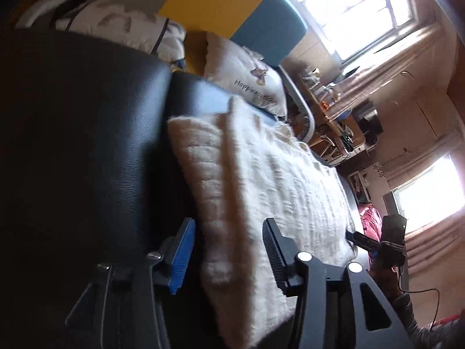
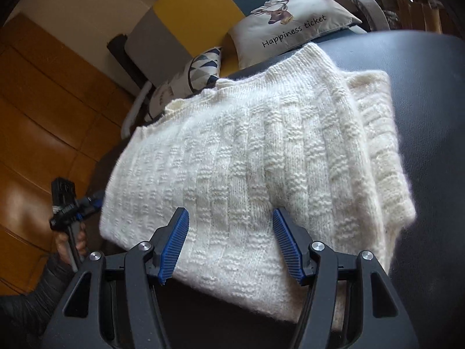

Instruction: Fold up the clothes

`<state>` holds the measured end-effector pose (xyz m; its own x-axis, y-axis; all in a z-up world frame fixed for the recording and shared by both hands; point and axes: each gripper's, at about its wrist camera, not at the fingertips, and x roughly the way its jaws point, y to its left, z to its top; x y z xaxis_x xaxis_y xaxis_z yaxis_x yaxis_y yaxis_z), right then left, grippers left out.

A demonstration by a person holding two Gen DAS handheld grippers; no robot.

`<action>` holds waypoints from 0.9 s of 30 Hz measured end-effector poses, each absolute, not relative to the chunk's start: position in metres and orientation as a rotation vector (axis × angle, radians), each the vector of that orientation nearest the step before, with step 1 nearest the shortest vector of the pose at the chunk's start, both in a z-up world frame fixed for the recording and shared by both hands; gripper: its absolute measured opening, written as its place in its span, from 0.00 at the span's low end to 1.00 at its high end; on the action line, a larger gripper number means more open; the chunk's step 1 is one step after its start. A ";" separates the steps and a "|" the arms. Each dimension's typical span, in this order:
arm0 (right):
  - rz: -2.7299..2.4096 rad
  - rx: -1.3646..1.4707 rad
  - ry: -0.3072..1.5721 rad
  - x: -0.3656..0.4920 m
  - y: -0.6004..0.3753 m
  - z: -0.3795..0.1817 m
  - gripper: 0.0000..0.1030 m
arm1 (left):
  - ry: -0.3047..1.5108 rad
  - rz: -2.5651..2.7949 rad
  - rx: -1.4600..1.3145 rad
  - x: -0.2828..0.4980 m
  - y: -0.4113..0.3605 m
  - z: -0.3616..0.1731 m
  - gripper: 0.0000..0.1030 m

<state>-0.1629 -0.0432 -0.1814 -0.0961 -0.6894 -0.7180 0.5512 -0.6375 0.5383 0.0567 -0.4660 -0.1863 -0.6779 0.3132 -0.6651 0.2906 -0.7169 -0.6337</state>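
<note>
A cream knitted sweater (image 1: 261, 174) (image 2: 247, 151) lies folded on a black leather seat (image 1: 87, 145) (image 2: 430, 116). In the left wrist view my left gripper (image 1: 228, 250) stands open astride the sweater's near folded edge, and its pads do not press the knit. In the right wrist view my right gripper (image 2: 231, 241) is open over the sweater's near edge, with the knit lying between and below the blue pads (image 2: 174, 241). Each view also shows the other gripper, held in a hand beside the sweater: the right gripper (image 1: 356, 237) and the left gripper (image 2: 97, 199).
A pale cushion with "Happiness ticket" lettering (image 2: 290, 23) (image 1: 247, 78) and a triangle-patterned cushion (image 2: 203, 67) lean at the back of the seat. Behind them are yellow and blue panels (image 1: 215, 0). Wooden floor (image 2: 43, 116) lies to one side, a cluttered desk (image 1: 334, 116) and bright windows (image 1: 348, 8) beyond.
</note>
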 end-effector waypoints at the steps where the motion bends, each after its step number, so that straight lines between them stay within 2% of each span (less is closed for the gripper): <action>1: -1.853 1.315 -0.135 -0.162 -0.047 -0.181 0.62 | -1.206 2.588 -1.256 0.055 -0.469 -0.190 0.58; 3: -1.860 1.314 -0.083 -0.161 -0.052 -0.181 0.63 | -1.229 2.566 -1.254 0.054 -0.473 -0.193 0.59; 10: -1.868 1.300 -0.017 -0.156 -0.060 -0.182 0.71 | -0.965 2.631 -1.374 0.025 -0.452 -0.183 0.60; 14: -1.867 1.290 -0.033 -0.157 -0.057 -0.181 0.71 | -0.918 2.677 -1.404 0.019 -0.445 -0.180 0.58; 15: -1.864 1.287 -0.042 -0.157 -0.055 -0.180 0.71 | -0.875 2.699 -1.417 0.018 -0.441 -0.179 0.54; 17: -1.862 1.277 -0.071 -0.157 -0.051 -0.176 0.71 | -0.823 2.706 -1.428 0.018 -0.433 -0.178 0.27; 18: -1.863 1.267 -0.094 -0.158 -0.046 -0.173 0.71 | -0.819 2.710 -1.433 0.019 -0.431 -0.177 0.26; 19: -1.869 1.260 -0.113 -0.159 -0.042 -0.171 0.71 | -0.800 2.733 -1.431 0.019 -0.427 -0.174 0.20; 22: -1.889 1.265 -0.189 -0.166 -0.025 -0.165 0.71 | -0.778 2.780 -1.411 0.025 -0.420 -0.168 0.16; 27: -1.874 1.297 -0.305 -0.183 0.006 -0.159 0.71 | -0.808 2.803 -1.402 0.031 -0.418 -0.169 0.16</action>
<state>-0.1826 0.0061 -0.1586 -0.1356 -0.7327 -0.6669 0.4834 -0.6365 0.6009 0.0307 -0.4183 -0.1692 -0.6213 0.1334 -0.7721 0.2979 -0.8712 -0.3902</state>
